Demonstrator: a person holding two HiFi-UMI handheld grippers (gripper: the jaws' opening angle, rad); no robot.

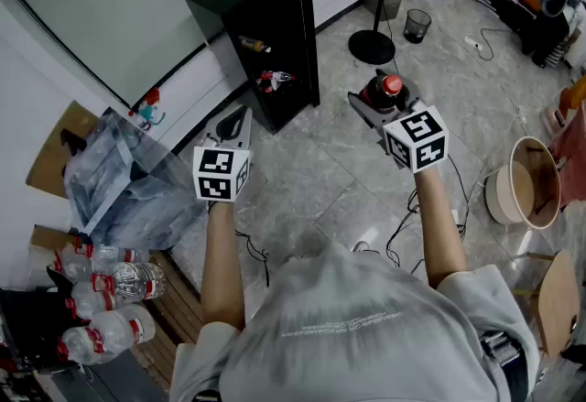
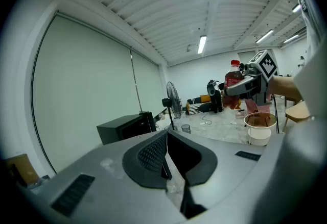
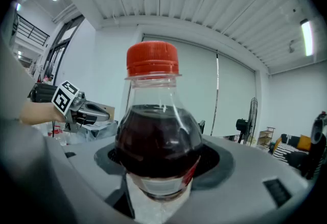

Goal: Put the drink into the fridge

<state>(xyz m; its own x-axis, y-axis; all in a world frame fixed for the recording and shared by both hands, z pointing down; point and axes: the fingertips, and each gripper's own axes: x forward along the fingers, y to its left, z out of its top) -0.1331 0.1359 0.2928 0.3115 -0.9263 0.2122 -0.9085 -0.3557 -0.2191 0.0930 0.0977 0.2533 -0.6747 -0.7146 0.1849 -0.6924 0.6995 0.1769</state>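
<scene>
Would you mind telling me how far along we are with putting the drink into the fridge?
Done: the fridge stands open, and the right claw is shut on the drink bottle. In hand: the bottle is held in the air, apart from the fridge. Left: carrying it over and setting it inside. The left claw is shut and empty.

Clear plastic bottle (image 3: pixel 156 139) — glossy fridge (image 1: pixel 243 5)
</scene>
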